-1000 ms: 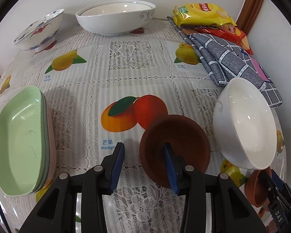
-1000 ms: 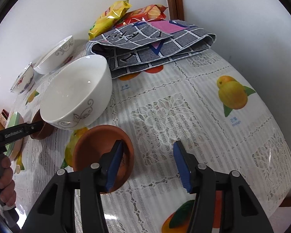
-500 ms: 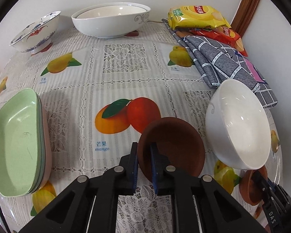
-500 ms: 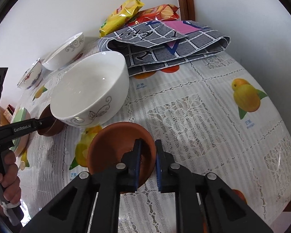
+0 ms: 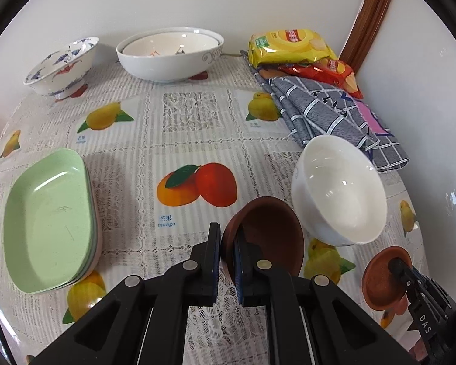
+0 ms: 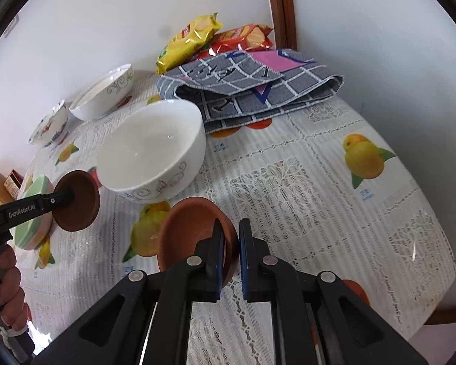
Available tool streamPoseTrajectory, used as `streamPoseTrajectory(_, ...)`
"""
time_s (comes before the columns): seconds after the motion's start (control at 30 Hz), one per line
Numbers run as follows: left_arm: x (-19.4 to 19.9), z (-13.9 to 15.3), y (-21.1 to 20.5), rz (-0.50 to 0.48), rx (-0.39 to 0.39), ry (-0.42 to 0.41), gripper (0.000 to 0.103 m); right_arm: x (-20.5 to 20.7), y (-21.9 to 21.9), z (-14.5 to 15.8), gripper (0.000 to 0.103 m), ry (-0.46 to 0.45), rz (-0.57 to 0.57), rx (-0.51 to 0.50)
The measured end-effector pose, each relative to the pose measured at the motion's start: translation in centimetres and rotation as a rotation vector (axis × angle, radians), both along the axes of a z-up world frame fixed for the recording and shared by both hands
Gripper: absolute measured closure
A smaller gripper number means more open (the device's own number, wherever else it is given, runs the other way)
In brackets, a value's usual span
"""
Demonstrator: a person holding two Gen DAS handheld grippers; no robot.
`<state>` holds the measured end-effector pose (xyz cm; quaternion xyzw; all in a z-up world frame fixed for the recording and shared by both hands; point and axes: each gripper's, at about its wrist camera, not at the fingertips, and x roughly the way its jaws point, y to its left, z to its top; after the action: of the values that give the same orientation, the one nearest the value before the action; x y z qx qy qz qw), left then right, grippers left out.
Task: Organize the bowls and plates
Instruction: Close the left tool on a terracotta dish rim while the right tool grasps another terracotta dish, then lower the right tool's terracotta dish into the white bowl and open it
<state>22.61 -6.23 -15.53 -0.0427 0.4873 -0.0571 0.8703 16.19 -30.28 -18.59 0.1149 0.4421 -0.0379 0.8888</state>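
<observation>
My left gripper (image 5: 227, 234) is shut on the near rim of a small dark brown dish (image 5: 270, 234), which hangs tilted just above the tablecloth. The right wrist view shows that same dish (image 6: 79, 200) held up at the left. My right gripper (image 6: 231, 231) is shut on the rim of a small terracotta dish (image 6: 188, 231), also tilted and raised. Between the two dishes stands a white bowl (image 5: 340, 188) with a grey scroll pattern. A stack of green oval plates (image 5: 48, 219) lies at the left.
A large white bowl (image 5: 170, 53) and a blue-patterned bowl (image 5: 62, 67) stand at the back by the wall. Snack packets (image 5: 288, 45) and a folded grey checked cloth (image 5: 328, 115) fill the back right corner. A person's hand (image 6: 3, 283) holds the left gripper's handle.
Both grippers went from open to shut, each on the rim of its small dish. Both dishes then rose off the table and now hang tilted.
</observation>
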Motion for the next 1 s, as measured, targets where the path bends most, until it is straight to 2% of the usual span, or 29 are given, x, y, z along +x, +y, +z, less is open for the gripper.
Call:
streamPoseTrajectory(0.37, -1.3, 5.0, 1.3, 0.005, 0.002, -0.097, 0.095, 0.1, -0.1, 5.4, 0.094, -0.071, -0.026, -0.005)
streamPoseTrajectory(0.6, -0.9, 6.8, 2.0, 0.004, 0.004, -0.139, 0.095, 1.7, 0.8, 7.9, 0.094, -0.1, -0.017, -0.012)
streamPoseTrajectory(0.8, -0.1, 6.8, 2.4, -0.007, 0.016, -0.143, 0.095, 3.9, 1.9, 7.8, 0.094, -0.089, 0.001, -0.024)
streamPoseTrajectory(1.0, 1.0, 6.0, 2.8, -0.017, 0.025, -0.131, 0.095, 6.6, 3.0, 5.8, 0.094, -0.045, 0.014, -0.034)
